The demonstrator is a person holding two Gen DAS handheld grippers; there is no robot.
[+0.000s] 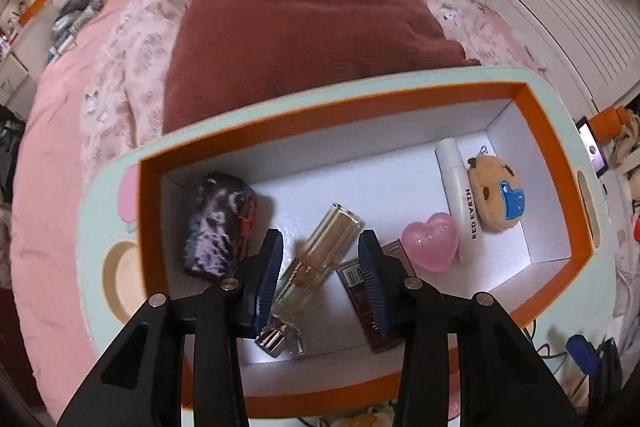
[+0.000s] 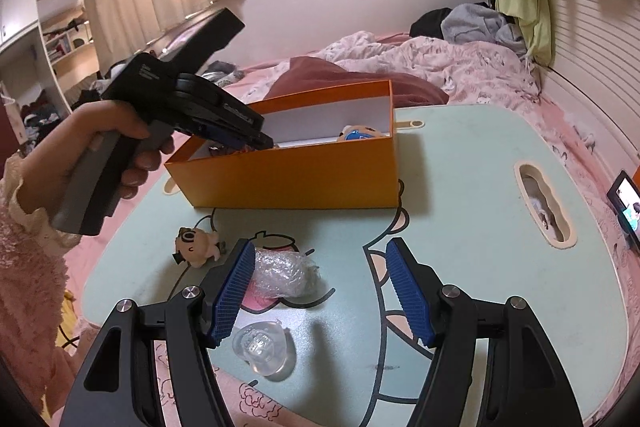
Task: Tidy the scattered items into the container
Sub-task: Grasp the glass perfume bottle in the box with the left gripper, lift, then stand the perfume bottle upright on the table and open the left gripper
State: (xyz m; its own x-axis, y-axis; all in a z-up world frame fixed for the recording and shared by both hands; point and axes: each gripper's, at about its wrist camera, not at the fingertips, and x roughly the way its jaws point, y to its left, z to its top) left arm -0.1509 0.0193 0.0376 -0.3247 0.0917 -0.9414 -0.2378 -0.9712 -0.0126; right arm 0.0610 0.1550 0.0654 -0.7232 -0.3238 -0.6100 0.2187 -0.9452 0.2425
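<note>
most of the tidying looks done. my left gripper (image 1: 320, 267) hangs over the orange box (image 1: 560, 163), which sits toward the far left of the tabletop (image 2: 480, 187). its jaws stand partly apart with a gold perfume bottle (image 1: 320, 247) between them; the blue pads seem clear of the glass, so i judge it is lying loose on the box floor. beside it in the box lie a dark crinkly packet (image 1: 220, 227), a brown barcoded carton (image 1: 360, 291), a pink heart (image 1: 430, 241), a white tube (image 1: 456, 195) and a cookie plush (image 1: 496, 195).

three things remain outside, near the tabletop's near-left edge: a small pig figure (image 2: 196, 245), a bubble-wrap bundle (image 2: 284, 273) and a clear heart-shaped case (image 2: 264, 351). my right gripper (image 2: 320, 291) waits just above them, jaws wide and empty, the bundle next to the left pad.

the only writing i can read is "red earth" down the white tube. the carton's print is too blurred.
</note>
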